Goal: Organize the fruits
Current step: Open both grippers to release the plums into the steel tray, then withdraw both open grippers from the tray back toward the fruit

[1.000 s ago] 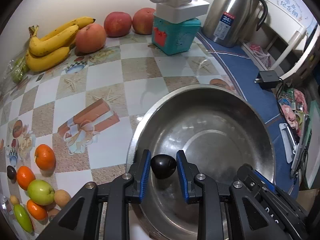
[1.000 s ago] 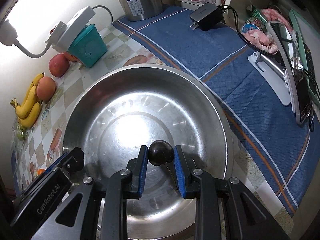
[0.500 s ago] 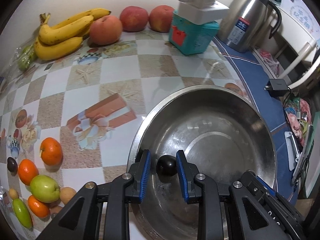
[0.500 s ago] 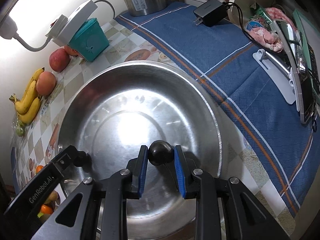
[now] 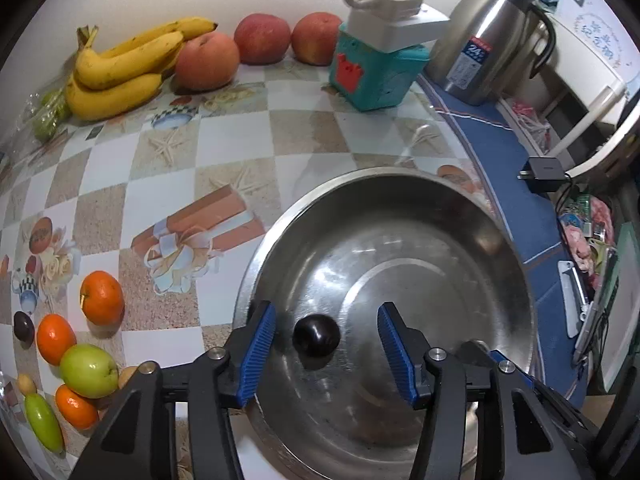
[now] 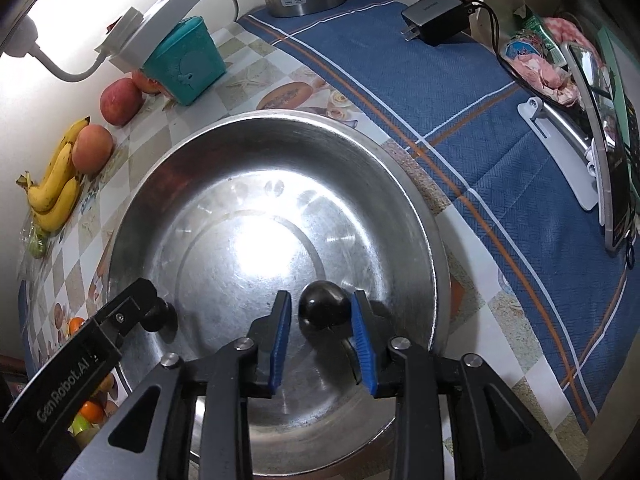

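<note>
Plum [image 5: 316, 336] lay in the steel bowl [image 5: 400, 184] at its 8 o'clock, between the left gripper's [image 5: 326, 350] wide-apart jaws, touching neither. Right gripper [image 6: 320, 334] held another dark plum [image 6: 325, 310], jaws clamped on it

dark plum [image 5: 316, 336] | round, glossy | resting in steel bowl [image 5: 500, 240], near-left wall | 2nd plum [image 6: 325, 310] same bowl

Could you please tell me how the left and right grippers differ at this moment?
The left gripper is wide open, and the loose plum lies free between its jaws in the steel bowl. The right gripper is nearly closed, clamping the held plum. Both grippers hang over the same bowl.
</note>
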Demonstrator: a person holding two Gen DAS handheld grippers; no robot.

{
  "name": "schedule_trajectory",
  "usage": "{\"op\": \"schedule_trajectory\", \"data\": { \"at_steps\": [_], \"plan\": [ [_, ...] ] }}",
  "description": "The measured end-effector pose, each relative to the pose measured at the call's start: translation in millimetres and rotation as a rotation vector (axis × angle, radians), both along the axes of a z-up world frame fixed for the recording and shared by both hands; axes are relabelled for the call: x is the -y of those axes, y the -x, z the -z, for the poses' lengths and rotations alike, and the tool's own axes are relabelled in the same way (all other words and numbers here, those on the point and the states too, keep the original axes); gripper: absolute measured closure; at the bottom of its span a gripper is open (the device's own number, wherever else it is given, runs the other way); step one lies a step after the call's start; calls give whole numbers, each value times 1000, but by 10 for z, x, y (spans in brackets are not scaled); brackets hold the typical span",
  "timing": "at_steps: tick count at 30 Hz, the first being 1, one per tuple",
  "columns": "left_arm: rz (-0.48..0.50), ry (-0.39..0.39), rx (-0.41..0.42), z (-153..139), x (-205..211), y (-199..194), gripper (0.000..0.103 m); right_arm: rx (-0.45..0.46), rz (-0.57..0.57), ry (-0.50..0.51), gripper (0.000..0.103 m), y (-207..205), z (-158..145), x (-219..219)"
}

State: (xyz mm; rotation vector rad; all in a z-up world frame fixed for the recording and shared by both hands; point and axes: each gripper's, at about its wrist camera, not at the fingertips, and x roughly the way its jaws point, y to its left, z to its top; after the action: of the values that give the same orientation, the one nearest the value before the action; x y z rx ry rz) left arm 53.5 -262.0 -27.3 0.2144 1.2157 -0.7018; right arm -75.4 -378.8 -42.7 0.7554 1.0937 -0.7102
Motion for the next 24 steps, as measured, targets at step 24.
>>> {"op": "schedule_trajectory", "data": {
  "at_steps": [24],
  "plan": [
    [-243,-190,30,-302,-769,-329,2,-25,-210,46,34,-243,-294,-422]
  ]
}}
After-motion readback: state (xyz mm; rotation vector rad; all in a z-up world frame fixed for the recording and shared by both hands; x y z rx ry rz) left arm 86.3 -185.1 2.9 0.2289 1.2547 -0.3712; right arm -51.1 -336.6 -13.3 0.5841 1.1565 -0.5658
